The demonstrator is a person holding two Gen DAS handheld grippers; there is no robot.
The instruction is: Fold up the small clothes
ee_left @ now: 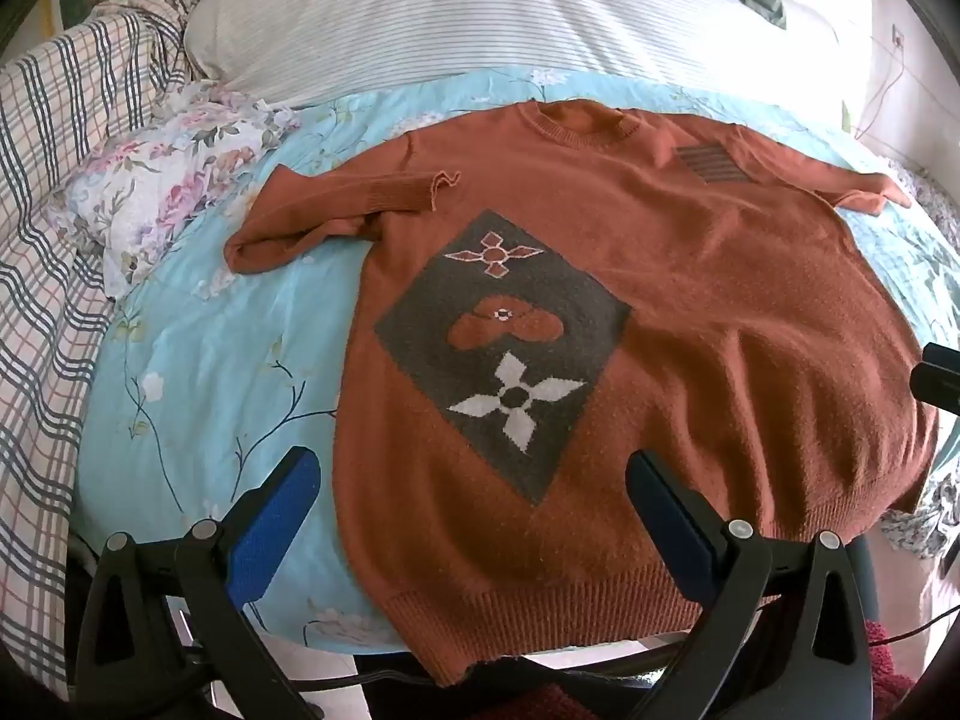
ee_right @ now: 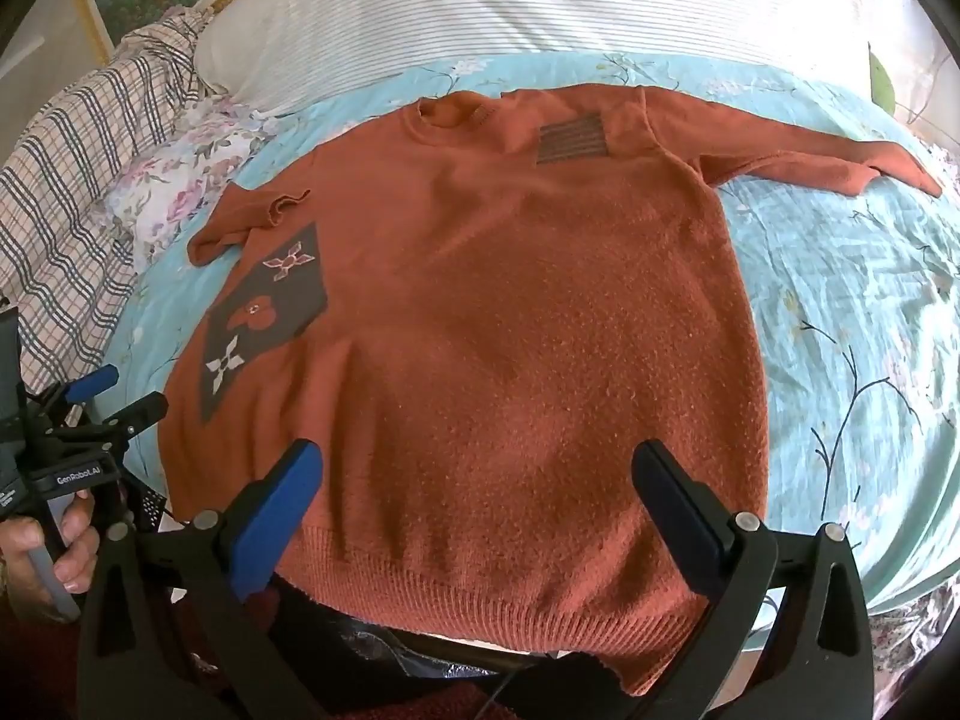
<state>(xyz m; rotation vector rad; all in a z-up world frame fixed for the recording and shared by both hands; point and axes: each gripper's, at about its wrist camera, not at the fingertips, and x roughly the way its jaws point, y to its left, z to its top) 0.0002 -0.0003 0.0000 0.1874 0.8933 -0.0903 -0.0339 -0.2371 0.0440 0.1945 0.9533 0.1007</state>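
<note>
A: Where does the sweater lie?

B: Flat on the bed, face up, neck at twelve o'clock, ribbed hem at six o'clock hanging a little over the bed's near edge.

A: And both tongs?

B: The left tongs stand wide, empty, above the hem's left part; one blue pad is over the sheet, the other over the knit. The right tongs are equally wide and empty, over the hem's right part.

A: How should the first fold go?

B: Probably sleeves first. The left sleeve at ten o'clock is doubled back, its cuff on the chest, and the right sleeve stretches out to two o'clock. Each tong should pinch one layer near a cuff, lift low, and lay it across the chest, so the body stays smooth.

A: What does it look like?

B: Rust-orange knit, fuzzy, with a dark diamond panel carrying flower shapes, and a small striped patch near the shoulder. Soft and limp; it will likely sag if lifted high.
</note>
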